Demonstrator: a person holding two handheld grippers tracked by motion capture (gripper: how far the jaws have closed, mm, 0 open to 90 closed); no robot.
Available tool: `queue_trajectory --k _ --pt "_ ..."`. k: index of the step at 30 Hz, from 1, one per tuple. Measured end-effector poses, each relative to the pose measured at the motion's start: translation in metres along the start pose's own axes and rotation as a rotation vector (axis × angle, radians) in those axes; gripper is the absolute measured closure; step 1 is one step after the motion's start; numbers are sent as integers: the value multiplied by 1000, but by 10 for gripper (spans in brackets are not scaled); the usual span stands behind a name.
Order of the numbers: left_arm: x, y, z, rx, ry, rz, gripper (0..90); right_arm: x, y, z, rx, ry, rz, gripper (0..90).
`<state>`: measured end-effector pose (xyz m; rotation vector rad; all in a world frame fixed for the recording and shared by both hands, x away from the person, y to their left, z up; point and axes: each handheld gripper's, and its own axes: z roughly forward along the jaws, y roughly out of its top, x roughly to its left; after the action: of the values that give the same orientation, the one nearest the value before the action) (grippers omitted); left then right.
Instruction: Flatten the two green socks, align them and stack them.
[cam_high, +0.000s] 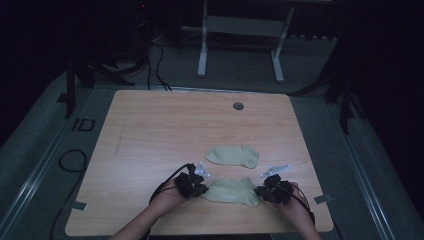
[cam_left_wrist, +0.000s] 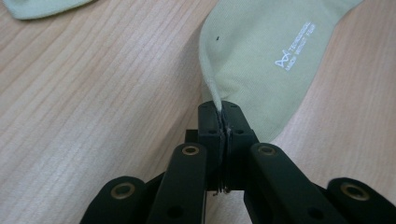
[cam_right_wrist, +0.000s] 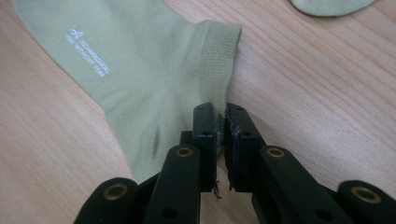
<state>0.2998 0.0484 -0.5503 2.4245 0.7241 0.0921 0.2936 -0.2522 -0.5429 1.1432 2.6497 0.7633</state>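
Two pale green socks lie on the wooden table (cam_high: 150, 130). The near sock (cam_high: 230, 191) is stretched flat between my two grippers. My left gripper (cam_high: 198, 188) is shut on its left end; in the left gripper view the jaws (cam_left_wrist: 223, 112) pinch the edge of the sock (cam_left_wrist: 271, 56), which bears white print. At the opposite end, my right gripper (cam_high: 262, 192) is shut on the ribbed cuff, seen up close as gripper (cam_right_wrist: 222, 114) on sock (cam_right_wrist: 140, 70). The far sock (cam_high: 233, 155) lies apart, a little beyond; sock (cam_left_wrist: 42, 7), sock (cam_right_wrist: 331, 5).
A round cable hole (cam_high: 238, 106) sits near the table's far edge. White desk legs (cam_high: 202, 55) stand on the floor behind. Cables (cam_high: 72, 160) lie on the floor at the left. The person's forearms come in over the front edge.
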Motion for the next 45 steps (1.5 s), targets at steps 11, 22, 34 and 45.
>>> queue_trajectory --k 11,22,34,45 --pt "9 15 -28 -55 19 -12 880 -4 19 -29 -87 -9 7 837" --pt "33 52 -48 -69 59 -21 880 -27 58 -45 -128 -57 7 837" --pt "65 79 -32 -13 101 -45 880 -60 91 -34 -119 -76 56 835" --pt "91 79 6 48 57 -98 880 -81 92 3 -37 -68 116 831"
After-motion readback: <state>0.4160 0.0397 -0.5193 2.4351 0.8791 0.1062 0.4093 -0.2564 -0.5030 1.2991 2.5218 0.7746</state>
